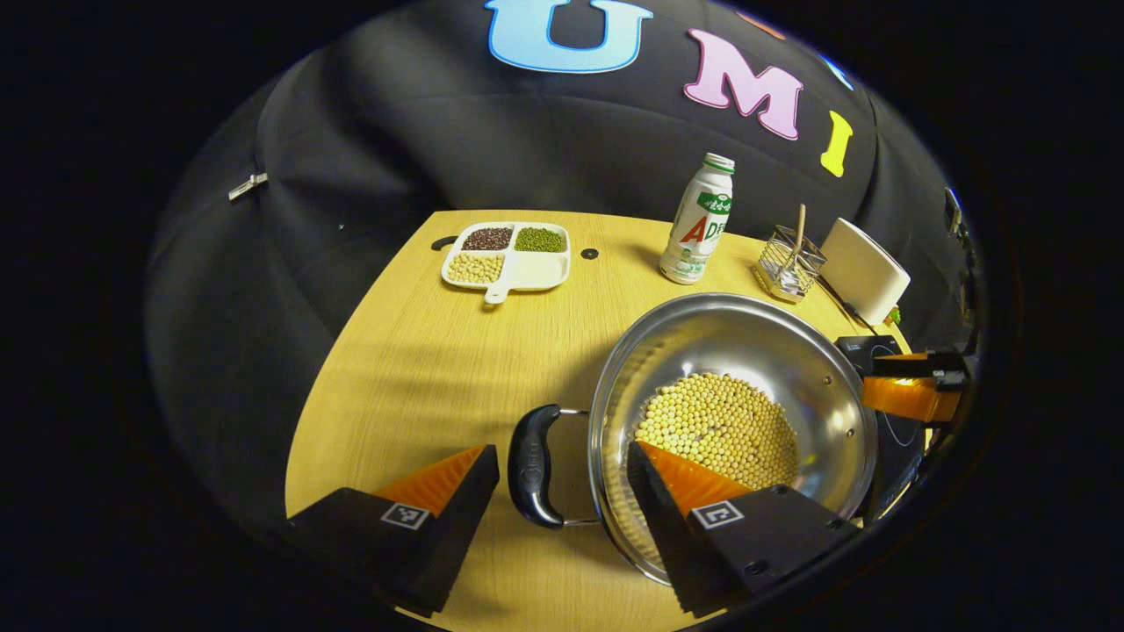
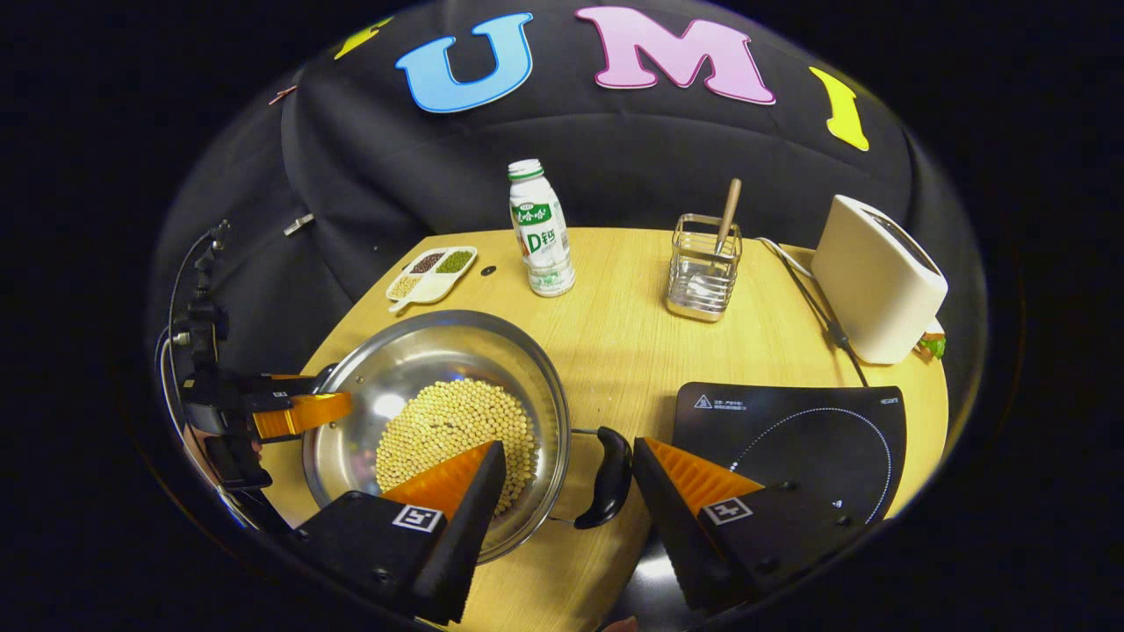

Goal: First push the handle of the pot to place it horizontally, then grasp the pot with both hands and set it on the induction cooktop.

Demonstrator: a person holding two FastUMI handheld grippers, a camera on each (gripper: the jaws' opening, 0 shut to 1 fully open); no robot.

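A steel pot [image 1: 746, 338] holding soybeans sits on the wooden table, with a black loop handle on each side. My left gripper [image 1: 562, 483] is open and straddles one handle [image 1: 531, 465]: one finger is outside it, the other over the pot's rim. My right gripper [image 2: 571, 483] is also open and straddles the opposite handle [image 2: 610, 478] in the same way. The black induction cooktop [image 2: 808, 439] lies just right of the pot [image 2: 421, 360] in the right gripper view. Each view shows the other gripper across the pot: the right gripper [image 1: 909, 391] and the left gripper [image 2: 294, 412].
At the back of the table stand a white bottle [image 2: 540, 233], a divided plate [image 2: 432, 274] of beans, a wire holder [image 2: 702, 272] with a wooden utensil, and a white toaster [image 2: 878, 276] whose cable [image 2: 812, 303] runs past the cooktop's far edge.
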